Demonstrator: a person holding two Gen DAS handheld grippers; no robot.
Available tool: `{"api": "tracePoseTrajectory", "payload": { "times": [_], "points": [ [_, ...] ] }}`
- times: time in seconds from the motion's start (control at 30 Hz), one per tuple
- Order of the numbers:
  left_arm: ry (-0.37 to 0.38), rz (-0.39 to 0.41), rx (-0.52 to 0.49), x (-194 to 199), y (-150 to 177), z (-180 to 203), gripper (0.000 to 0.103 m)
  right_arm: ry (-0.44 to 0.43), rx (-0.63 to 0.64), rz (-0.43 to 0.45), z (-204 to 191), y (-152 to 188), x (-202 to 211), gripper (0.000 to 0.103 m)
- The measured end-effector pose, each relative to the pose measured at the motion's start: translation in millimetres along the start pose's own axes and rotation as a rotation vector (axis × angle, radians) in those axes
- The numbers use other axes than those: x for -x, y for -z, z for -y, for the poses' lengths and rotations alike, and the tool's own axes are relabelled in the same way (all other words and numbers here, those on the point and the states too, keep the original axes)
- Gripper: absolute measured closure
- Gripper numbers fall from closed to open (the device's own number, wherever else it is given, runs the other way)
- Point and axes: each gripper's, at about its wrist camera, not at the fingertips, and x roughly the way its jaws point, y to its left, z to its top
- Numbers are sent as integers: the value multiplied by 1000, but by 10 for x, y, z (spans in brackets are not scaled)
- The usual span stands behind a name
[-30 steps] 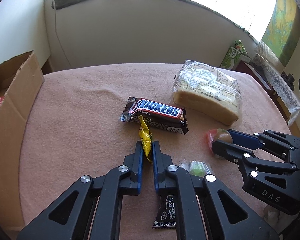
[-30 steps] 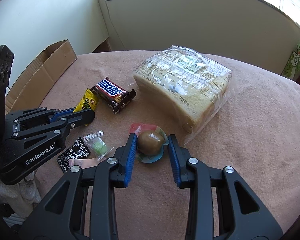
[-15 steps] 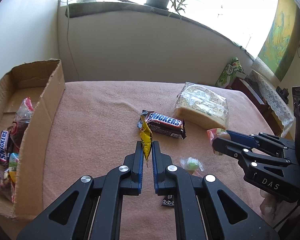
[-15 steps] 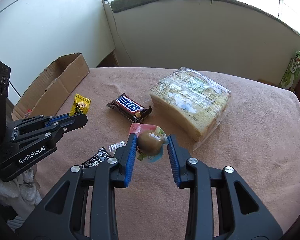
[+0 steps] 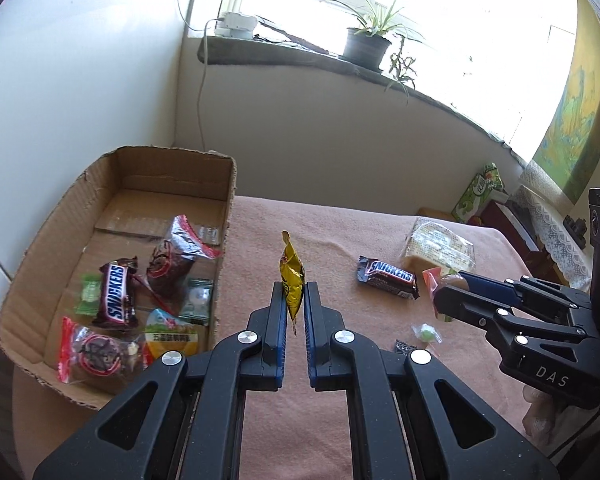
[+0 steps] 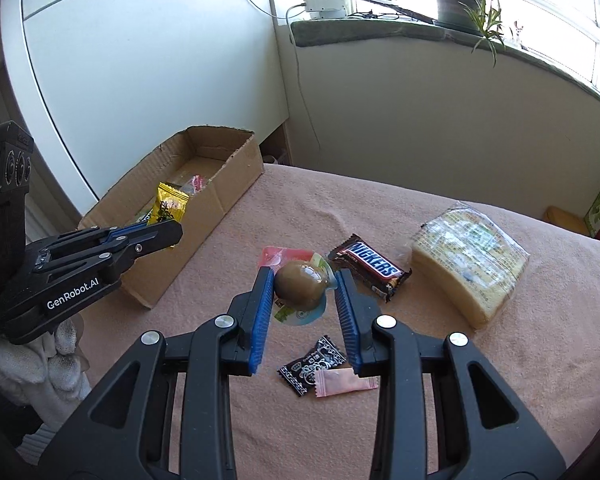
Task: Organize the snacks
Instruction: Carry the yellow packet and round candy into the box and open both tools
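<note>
Pinching yellow packet (image 5: 291, 282), left hand-held gripper (image 5: 293, 296) hiding its base, right hand-held gripper (image 6: 302, 290) clamping egg pouch (image 6: 300, 289).

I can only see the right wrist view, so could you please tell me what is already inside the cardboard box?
Observer: Several packets lie at the near end of the box, among them a Snickers bar.
Operator: Is there room in it?
Observer: Yes, the floor at its far end shows bare cardboard.
Operator: Is anything on the table hidden from me?
Observer: A small green candy lies beside the black packet.
</note>
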Motion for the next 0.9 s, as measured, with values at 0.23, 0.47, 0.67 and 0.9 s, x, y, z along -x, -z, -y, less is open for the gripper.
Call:
{"api": "tracePoseTrajectory", "payload": {
  "times": [0.23,0.47,0.67,0.9],
  "points": [
    [-50,33,47,157,-46,-369,96,-43,55,9,-406,-208,-140,70],
    [-96,50,86,273,-72,-764,96,-82,98,8,-748,-414,-361,70],
    [-125,50,102,311,-73,-988,96,-114,132,-7,-1008,-560,-614,70],
    [-150,42,101,310,-61,-1123,96,-153,160,-35,-1273,-623,-885,70]
  ]
}}
